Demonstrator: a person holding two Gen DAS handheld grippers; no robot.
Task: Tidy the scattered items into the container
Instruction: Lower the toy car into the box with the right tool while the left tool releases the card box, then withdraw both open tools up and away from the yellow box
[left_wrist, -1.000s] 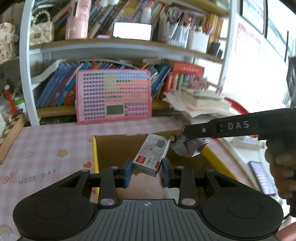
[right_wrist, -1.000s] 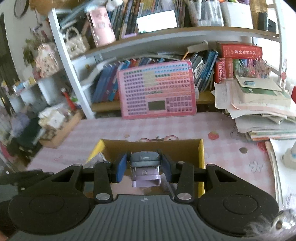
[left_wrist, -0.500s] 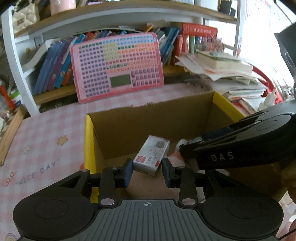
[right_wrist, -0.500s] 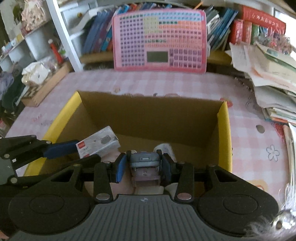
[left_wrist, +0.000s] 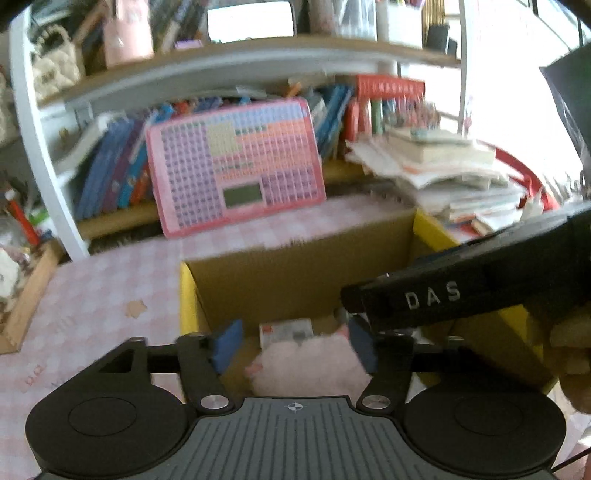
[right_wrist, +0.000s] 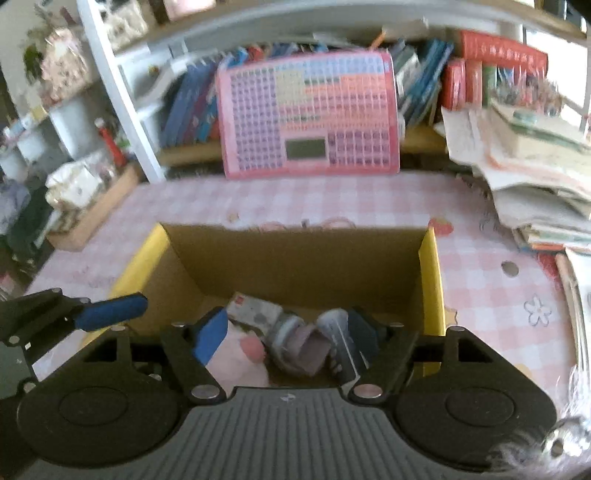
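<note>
An open cardboard box with yellow flaps (left_wrist: 186, 295) (right_wrist: 428, 280) stands on the pink checked table. My left gripper (left_wrist: 295, 345) hangs over it, jaws opening. The white staple box (left_wrist: 286, 330) (right_wrist: 255, 314) lies loose on the box floor, beside a pink plush toy (left_wrist: 310, 365) (right_wrist: 236, 358). My right gripper (right_wrist: 286, 338) is also over the box, jaws opening. The grey and purple stapler (right_wrist: 299, 343) lies tilted between its jaws, free of the pads. One right finger (left_wrist: 406, 299) crosses the left wrist view. A blue left pad (right_wrist: 110, 312) shows at left.
A pink button board (left_wrist: 236, 170) leans on the bookshelf behind the box. Stacked papers and books (left_wrist: 443, 173) crowd the right side. A wooden tray (left_wrist: 26, 295) sits at the left edge. A hand (left_wrist: 569, 350) holds the right gripper.
Both grippers sank toward the box and their jaws spread. The staple box left the left pads and the stapler left the right pads; both now lie inside the box.
</note>
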